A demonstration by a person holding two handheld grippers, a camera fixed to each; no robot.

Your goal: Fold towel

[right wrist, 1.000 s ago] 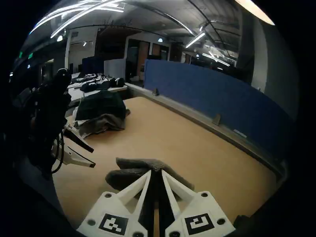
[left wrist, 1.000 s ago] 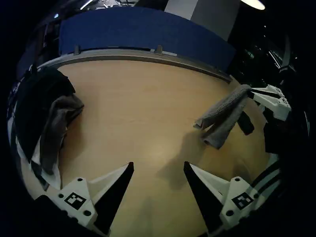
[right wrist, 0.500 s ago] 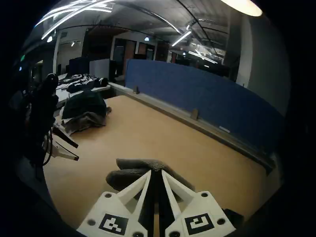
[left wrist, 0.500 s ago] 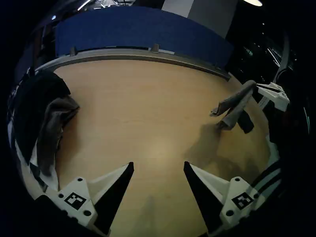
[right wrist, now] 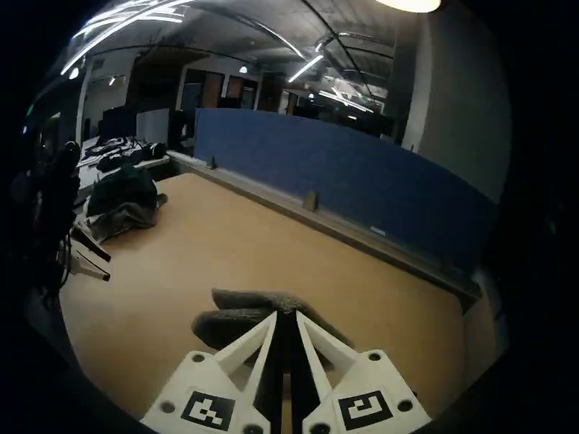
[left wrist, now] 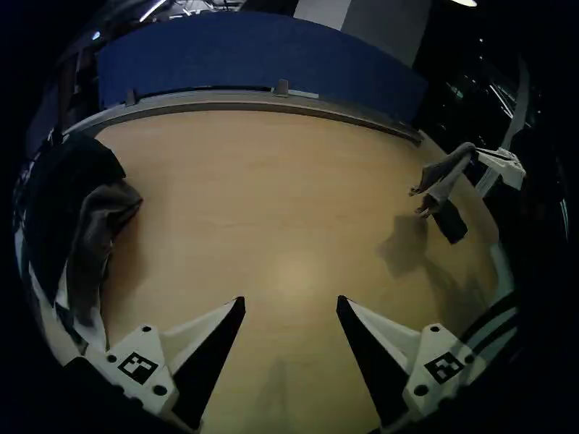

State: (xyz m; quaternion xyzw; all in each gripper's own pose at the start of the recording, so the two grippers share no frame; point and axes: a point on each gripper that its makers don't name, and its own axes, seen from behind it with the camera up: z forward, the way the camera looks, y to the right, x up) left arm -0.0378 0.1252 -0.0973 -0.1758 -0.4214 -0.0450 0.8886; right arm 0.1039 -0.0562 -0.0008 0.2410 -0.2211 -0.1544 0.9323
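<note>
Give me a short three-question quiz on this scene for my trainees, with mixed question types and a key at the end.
1. True or false: the right gripper is empty.
2. The pile of cloths lies: A on the floor; B on the table; C over a chair.
3. Fill in: the left gripper has its jaws ____.

Key: 1 false, it is shut on the grey towel; 2 B; 3 open.
</note>
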